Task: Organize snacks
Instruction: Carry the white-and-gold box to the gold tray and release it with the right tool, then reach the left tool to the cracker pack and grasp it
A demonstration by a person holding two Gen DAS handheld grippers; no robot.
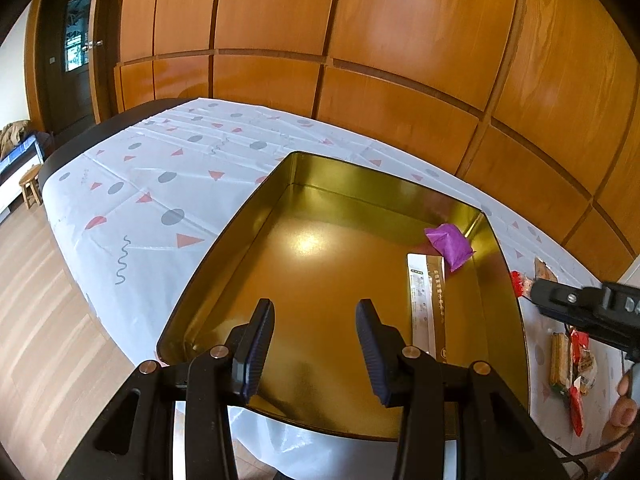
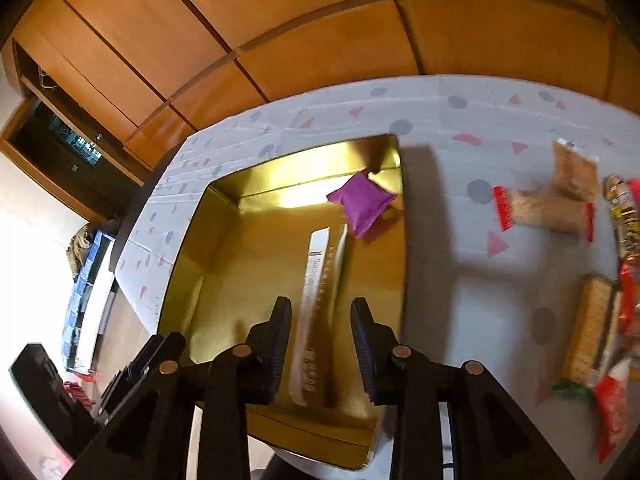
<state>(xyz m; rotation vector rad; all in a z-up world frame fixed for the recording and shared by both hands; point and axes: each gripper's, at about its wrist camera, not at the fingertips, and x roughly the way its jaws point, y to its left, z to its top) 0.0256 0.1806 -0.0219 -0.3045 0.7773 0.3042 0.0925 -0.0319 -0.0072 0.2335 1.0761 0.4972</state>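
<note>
Gold-coloured rectangular metal tin, open-topped, shallow-walled, set on a white tablecloth printed with grey dots, red triangles and squiggles. Tin floor mostly bare and glossy.

Purple foil snack pouch, small and pillow-shaped, at the tin's far right corner, tilted against the corner walls; in the right wrist view blurred.

Long narrow gold-and-white printed packet, flat on the tin floor along the right wall, just below the purple pouch; also seen lengthwise in the right wrist view.

Loose snacks on the cloth, right of the tin, well apart from it: red-ended wrapped cracker bar, tan packet, yellowish biscuit pack, red-and-white wrapper. Details blurred.

Left gripper: black frame, dark ribbed pads, jaws partly open, nothing between them, poised over the tin's near end.

Right gripper: jaws narrowly parted, gripping nothing; long packet visible beyond the gap, lying in the tin, untouched by the pads.

Orange wooden panelled wall behind the table.
</note>
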